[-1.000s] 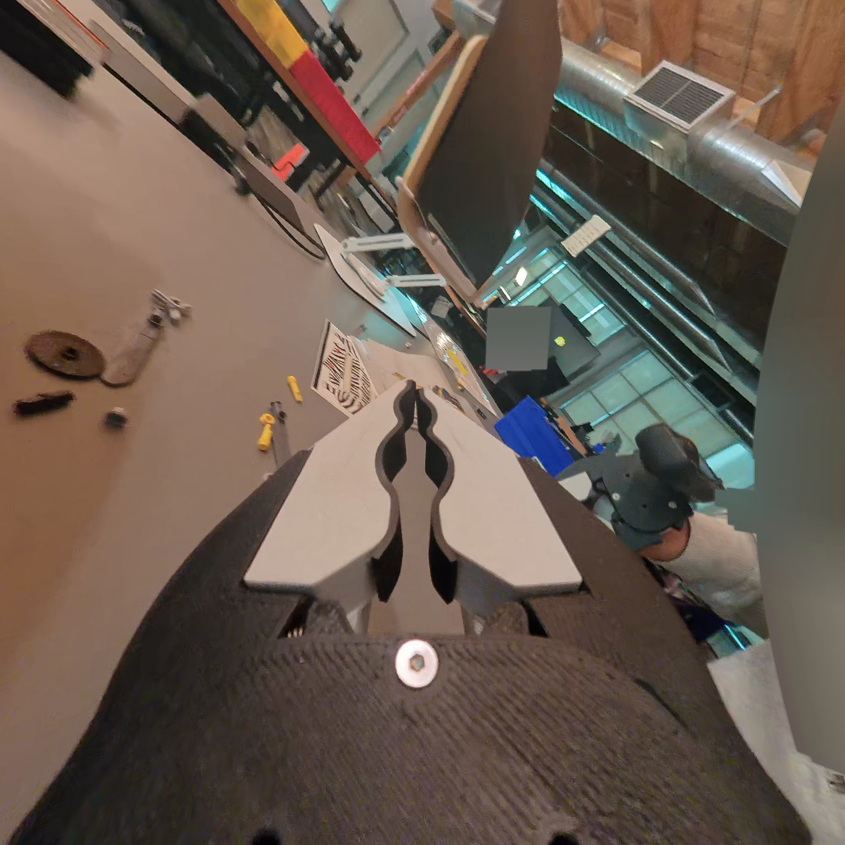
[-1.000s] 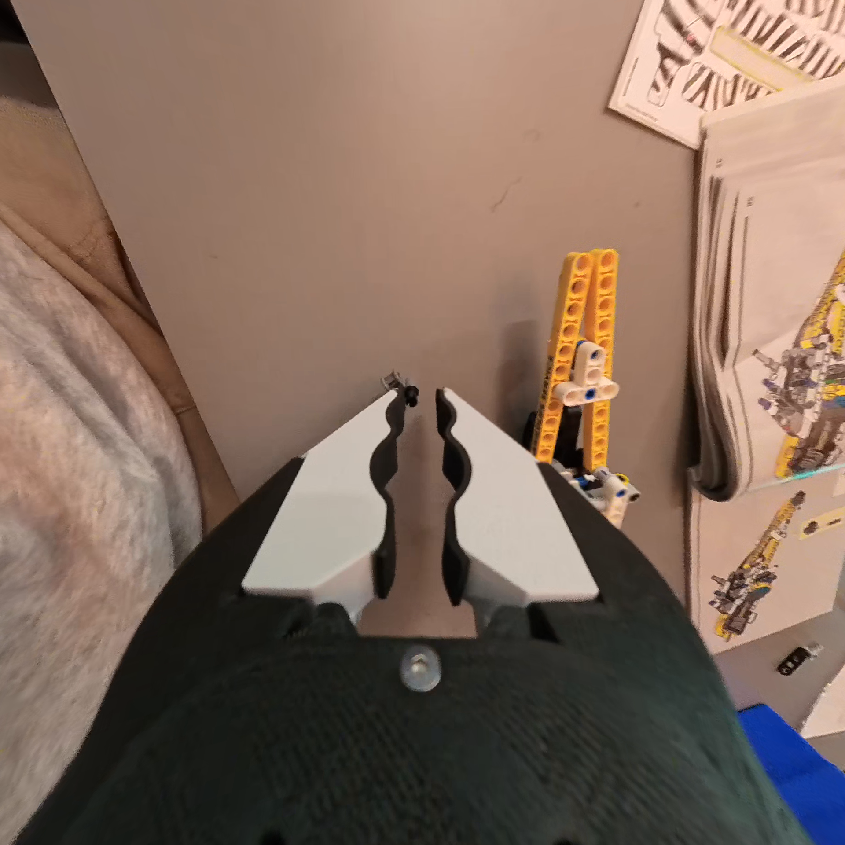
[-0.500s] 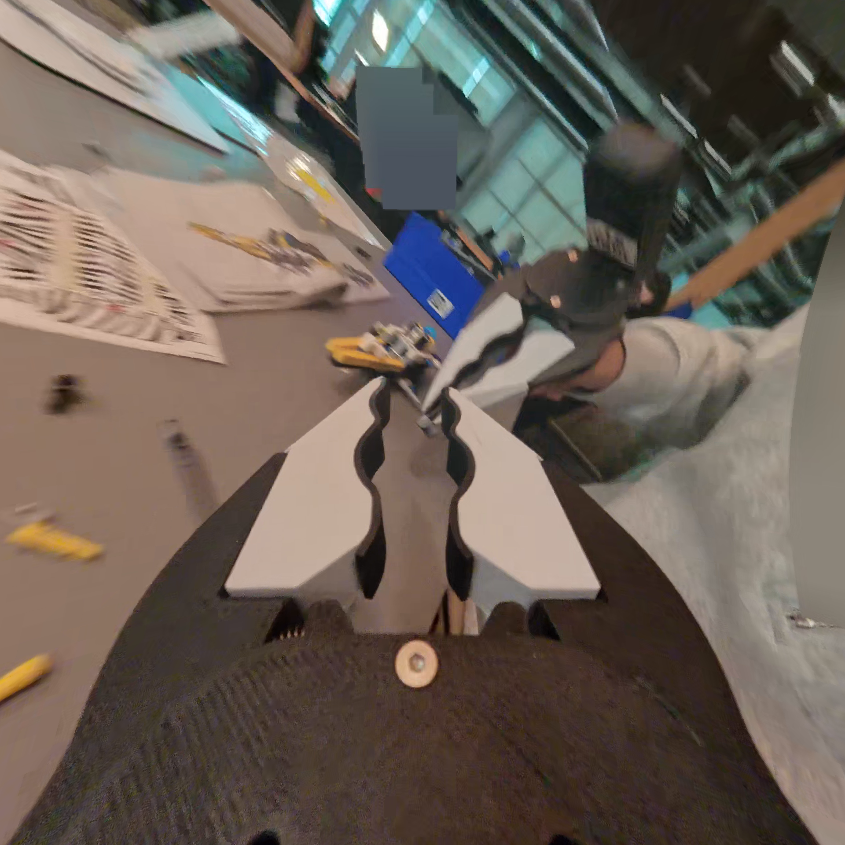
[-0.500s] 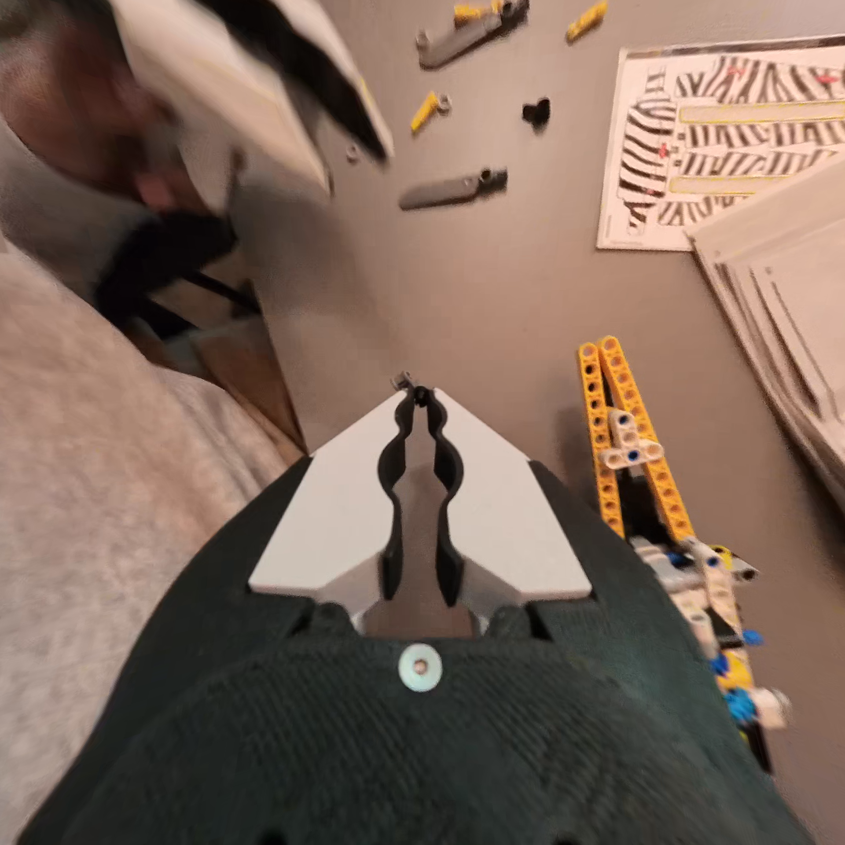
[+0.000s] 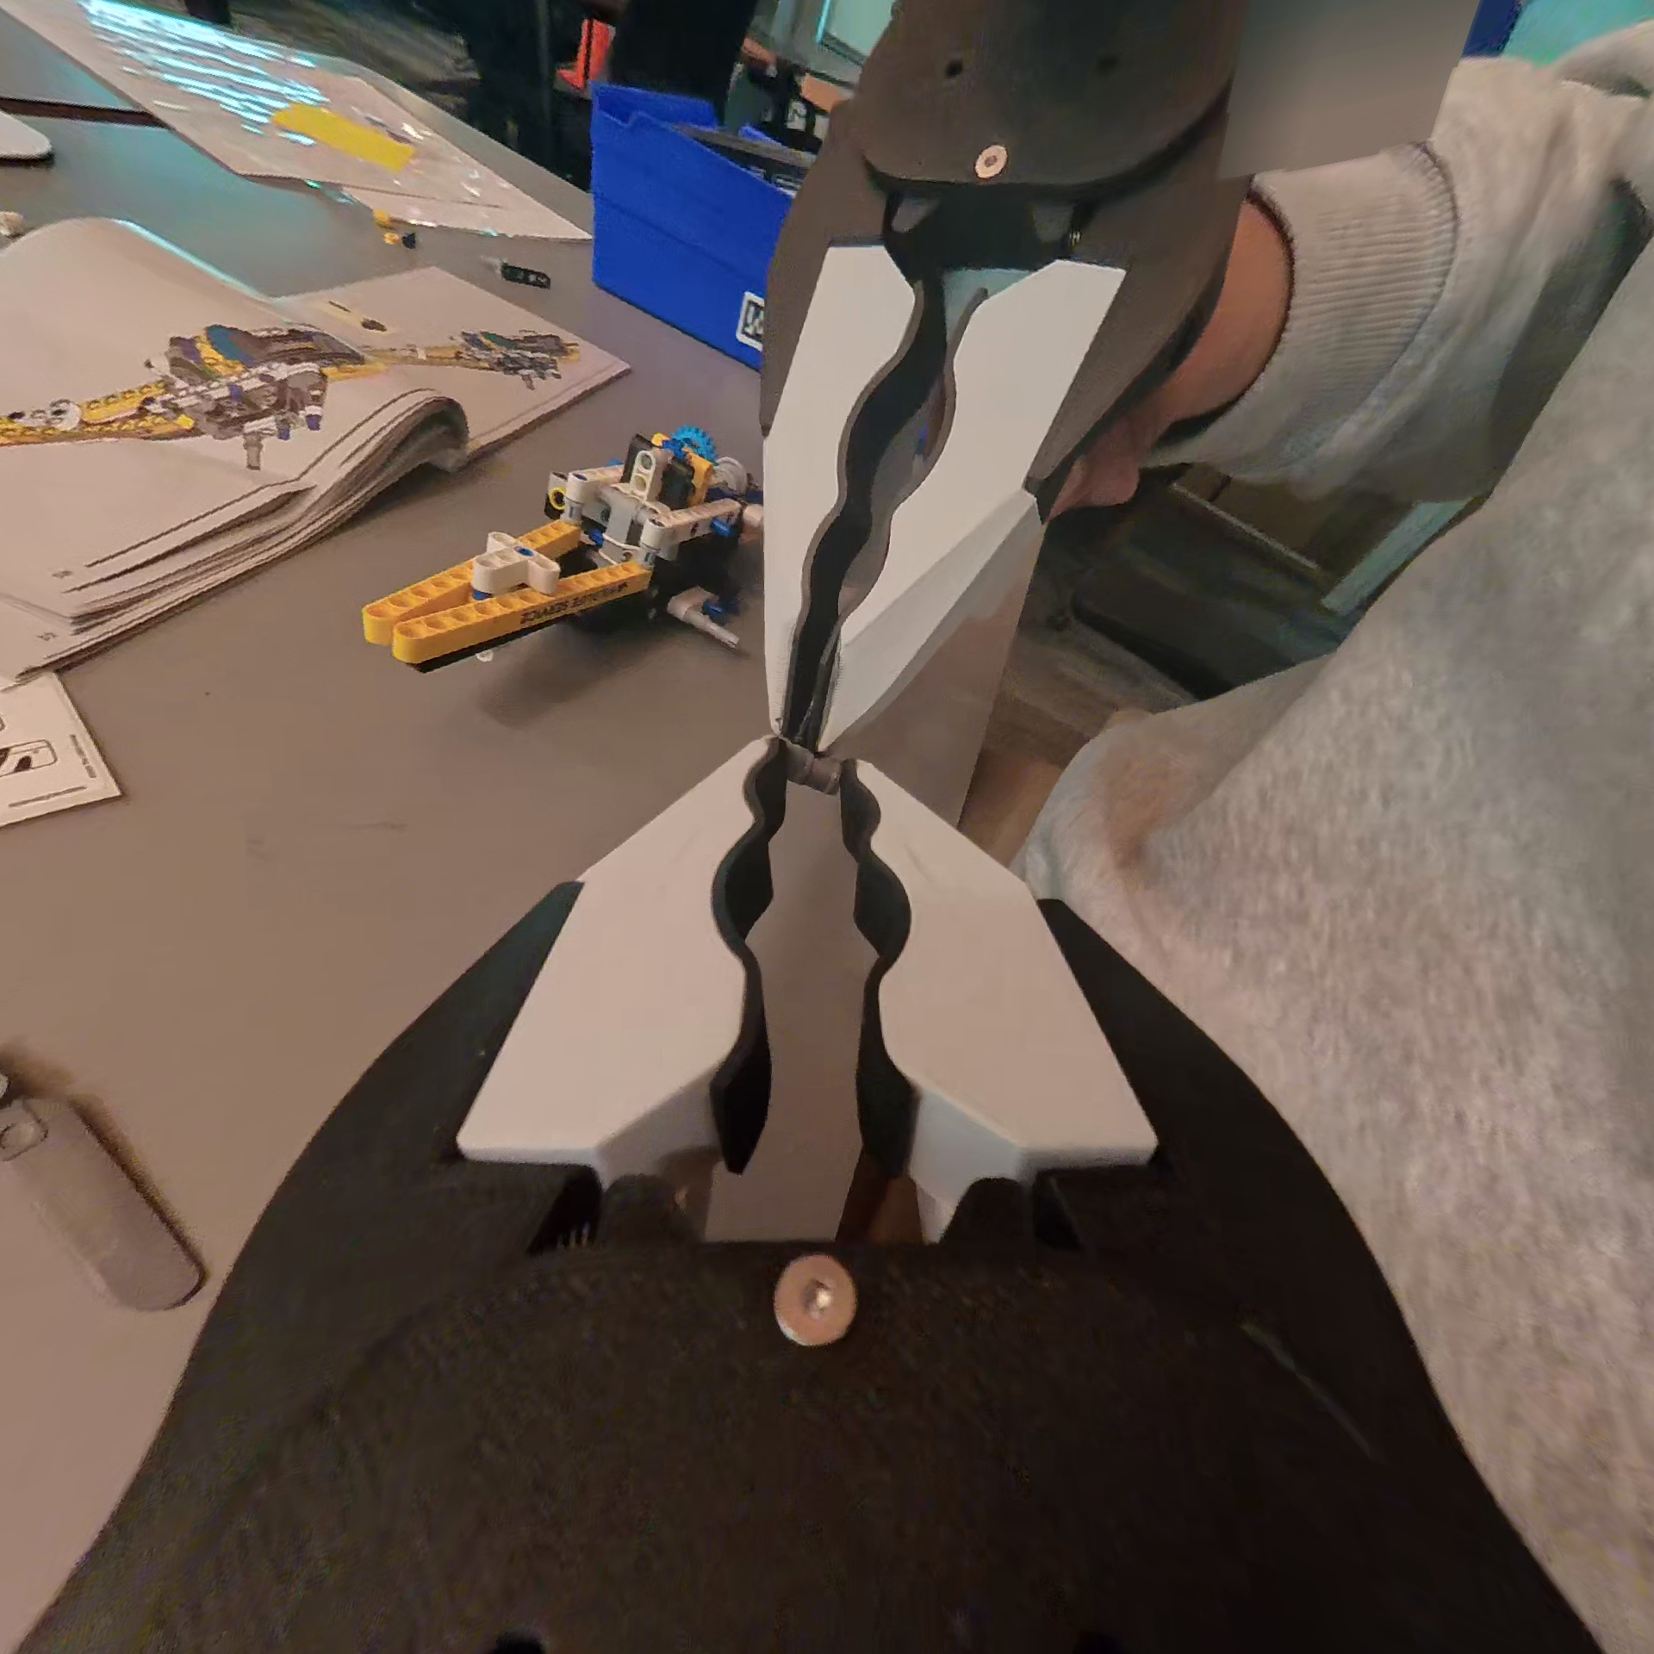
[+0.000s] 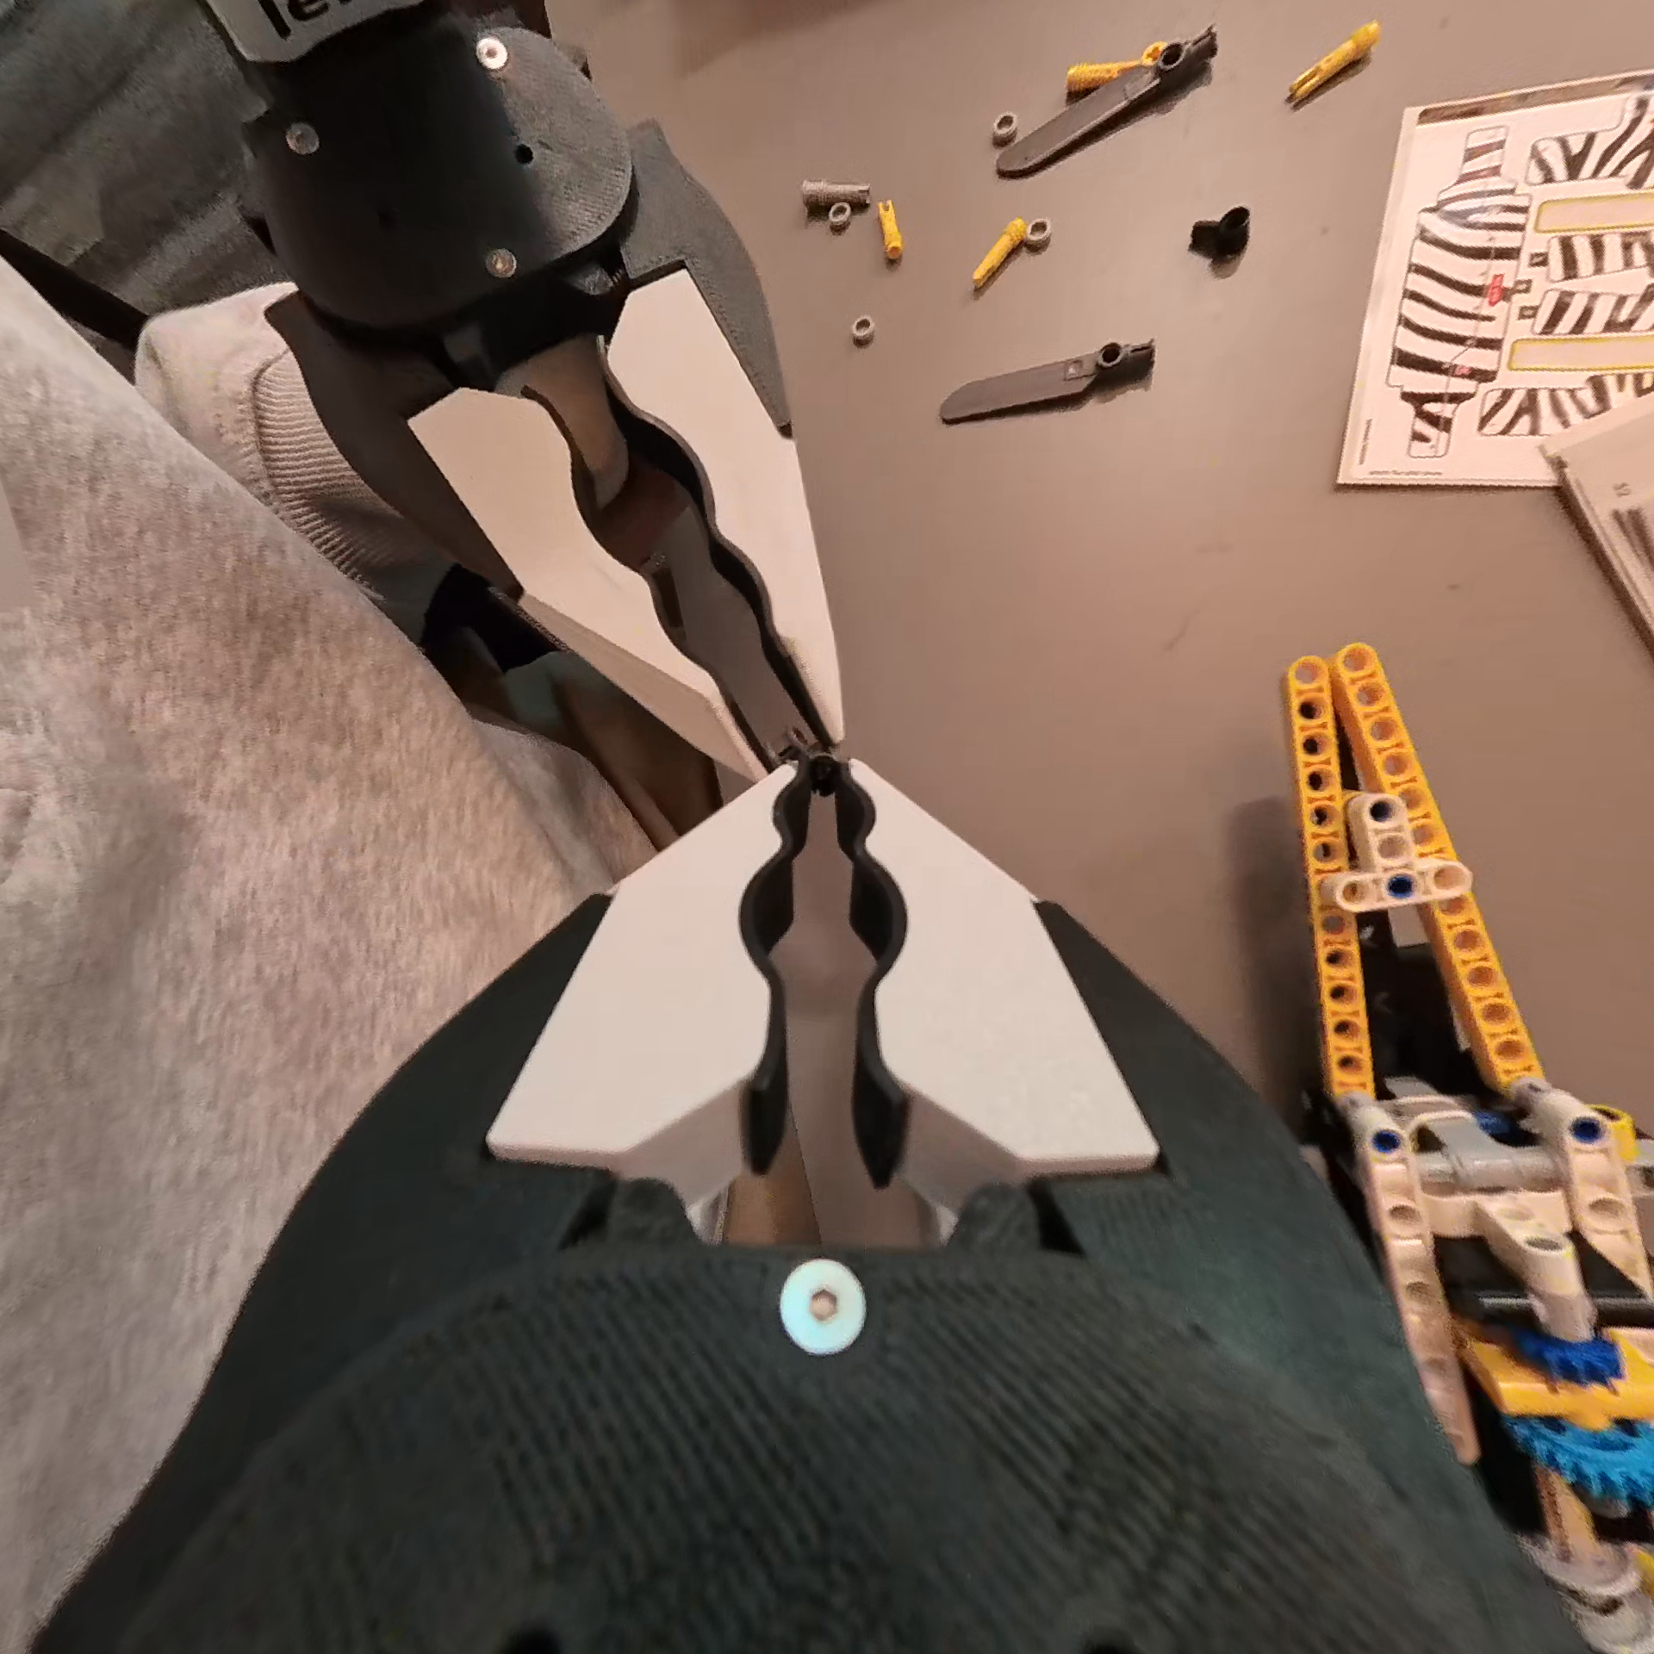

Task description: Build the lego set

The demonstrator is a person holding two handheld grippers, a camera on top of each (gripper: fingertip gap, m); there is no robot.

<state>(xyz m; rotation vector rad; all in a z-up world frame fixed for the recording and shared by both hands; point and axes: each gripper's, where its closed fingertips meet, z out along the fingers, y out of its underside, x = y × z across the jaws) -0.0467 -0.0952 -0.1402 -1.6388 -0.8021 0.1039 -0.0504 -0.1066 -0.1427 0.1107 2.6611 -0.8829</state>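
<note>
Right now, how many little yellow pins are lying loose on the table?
4 yellow pins: one at the upper grey blade, one top right, two lower down. More may be hidden.

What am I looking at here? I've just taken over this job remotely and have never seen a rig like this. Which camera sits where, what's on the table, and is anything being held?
There is no robot arm. A person holds a two-finger gripper in each hand, and each gripper carries a camera looking forward along its own fingers.

In the left wrist view, the left gripper fills the bottom and the right gripper comes in from the top. In the right wrist view, it is the reverse: right gripper below, left one above.

The two tips meet over the table edge, with a small grey piece between them. The right gripper pinches its dark end; the left gripper's jaws sit closed around the grey end.

On the grey table lie a half-built yellow model, an open instruction booklet, a striped sticker sheet and loose small parts.
</note>
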